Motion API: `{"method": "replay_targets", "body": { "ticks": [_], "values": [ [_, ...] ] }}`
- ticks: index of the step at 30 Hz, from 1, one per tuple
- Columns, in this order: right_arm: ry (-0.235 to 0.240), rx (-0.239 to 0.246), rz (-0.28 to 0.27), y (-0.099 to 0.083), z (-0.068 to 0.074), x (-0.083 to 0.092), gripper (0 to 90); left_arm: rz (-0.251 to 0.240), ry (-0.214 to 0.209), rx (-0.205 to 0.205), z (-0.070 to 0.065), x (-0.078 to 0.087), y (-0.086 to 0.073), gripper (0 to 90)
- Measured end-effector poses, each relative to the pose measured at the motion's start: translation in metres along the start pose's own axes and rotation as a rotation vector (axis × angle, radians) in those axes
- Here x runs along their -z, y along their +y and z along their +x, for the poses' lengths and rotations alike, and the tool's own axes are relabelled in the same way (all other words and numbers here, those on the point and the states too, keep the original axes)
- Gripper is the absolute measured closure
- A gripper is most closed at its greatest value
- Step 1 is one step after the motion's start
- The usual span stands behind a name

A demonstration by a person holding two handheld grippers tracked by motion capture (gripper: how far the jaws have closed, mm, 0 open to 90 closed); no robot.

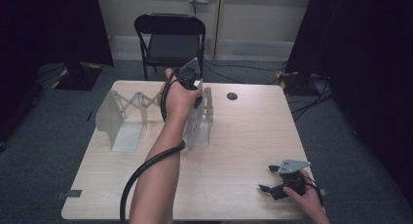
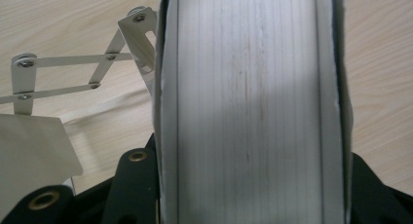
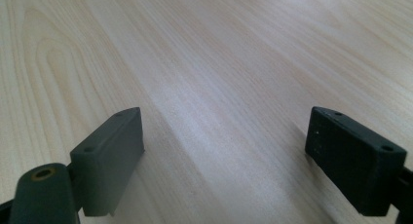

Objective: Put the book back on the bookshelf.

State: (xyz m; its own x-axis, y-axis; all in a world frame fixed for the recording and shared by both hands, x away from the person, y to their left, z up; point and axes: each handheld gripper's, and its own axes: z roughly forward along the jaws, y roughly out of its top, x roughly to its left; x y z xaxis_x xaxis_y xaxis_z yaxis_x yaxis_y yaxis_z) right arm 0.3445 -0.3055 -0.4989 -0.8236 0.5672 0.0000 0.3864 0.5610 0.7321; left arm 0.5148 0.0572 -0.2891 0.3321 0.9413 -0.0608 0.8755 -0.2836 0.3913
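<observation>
Pale grey sheet-metal expanding rack [image 1: 146,114] with two upright L-shaped end plates joined by a riveted scissor lattice, standing on the far left half of my table. The right end plate [image 1: 198,121] is clamped edge-on between the jaws of my left gripper [image 1: 195,95] (its rim appears as a broad pale band [image 2: 248,107] in the left gripper view). The left end plate [image 1: 114,119] stands free, well apart, with the lattice [image 2: 83,75] stretched out between them.

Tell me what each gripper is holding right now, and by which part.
The left gripper is clamped on the top edge of the right end plate of the expandable metal rack. The right gripper holds nothing, its jaws open above the table.
</observation>
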Motion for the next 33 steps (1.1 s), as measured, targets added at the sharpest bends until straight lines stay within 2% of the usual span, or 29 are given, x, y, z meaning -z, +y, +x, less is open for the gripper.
{"method": "replay_targets", "body": {
  "ticks": [4, 13, 21, 25, 33],
  "values": [
    [0.0, -0.001, 0.0, 0.0, 0.0, 0.0, 13.7, 0.004, -0.007, 0.014, 0.0, -0.003, 0.002, 52.4],
    [0.0, -0.001, 0.0, 0.0, 0.0, 0.0, 13.7, 0.006, 0.011, 0.034, -0.002, -0.007, 0.007, 52.4],
    [0.0, 0.0, 0.0, 0.0, 0.0, 0.0, 13.7, 0.004, 0.026, 0.089, -0.004, -0.013, 0.01, 52.4],
    [0.0, -0.002, 0.001, 0.0, 0.0, 0.0, 13.7, 0.017, 0.028, 0.099, -0.004, -0.015, 0.012, 52.4],
    [0.0, -0.002, 0.001, 0.0, 0.0, 0.0, 13.7, 0.012, 0.042, 0.136, -0.005, -0.019, 0.014, 52.5]
  ]
}}
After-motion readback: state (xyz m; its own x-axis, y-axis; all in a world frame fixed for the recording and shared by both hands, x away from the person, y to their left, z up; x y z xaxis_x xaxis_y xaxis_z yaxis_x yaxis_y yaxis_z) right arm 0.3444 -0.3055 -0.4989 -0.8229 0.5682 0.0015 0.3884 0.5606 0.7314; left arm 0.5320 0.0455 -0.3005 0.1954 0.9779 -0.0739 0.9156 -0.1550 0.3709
